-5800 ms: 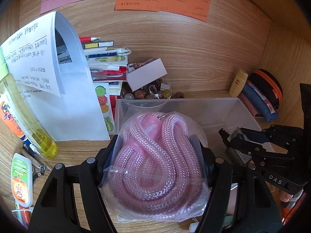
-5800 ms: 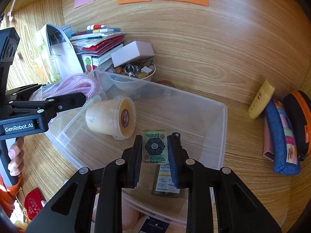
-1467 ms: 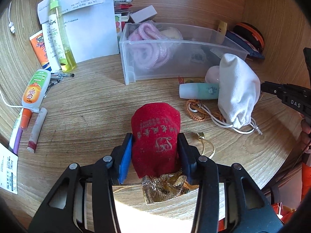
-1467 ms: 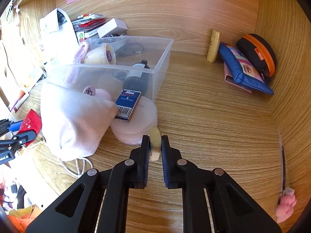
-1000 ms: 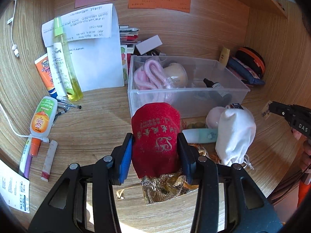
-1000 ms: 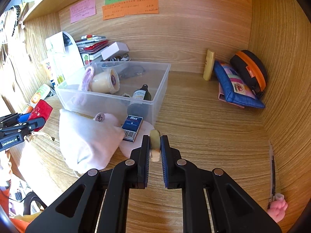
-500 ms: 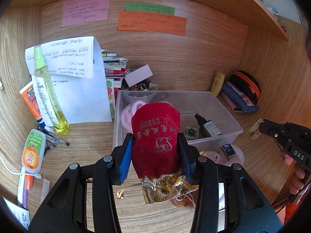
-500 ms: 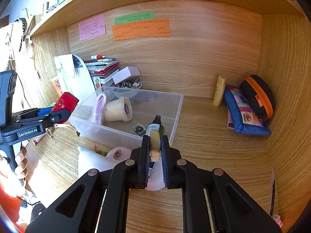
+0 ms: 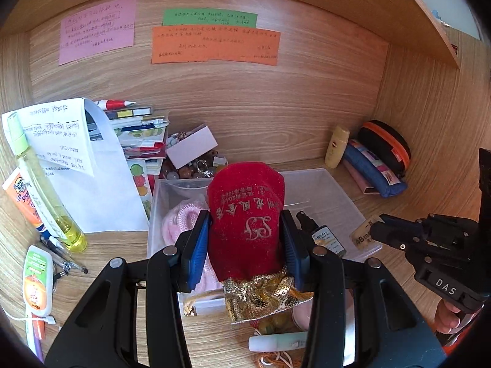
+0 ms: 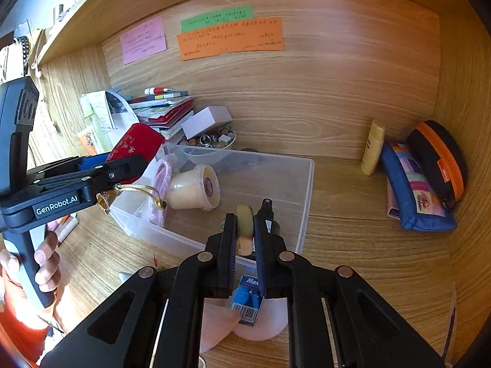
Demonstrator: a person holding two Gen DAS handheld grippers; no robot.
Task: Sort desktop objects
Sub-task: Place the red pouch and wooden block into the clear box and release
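Left wrist: tongs [image 9: 245, 242] angled downward

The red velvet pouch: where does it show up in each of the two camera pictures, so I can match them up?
Left wrist view: the red velvet pouch fills the lower centre, clamped in the left gripper, above the clear plastic bin.
Right wrist view: the pouch sits at mid-left, in that same gripper, at the bin's left end.
Shared landmark: the orange note on the back wall.
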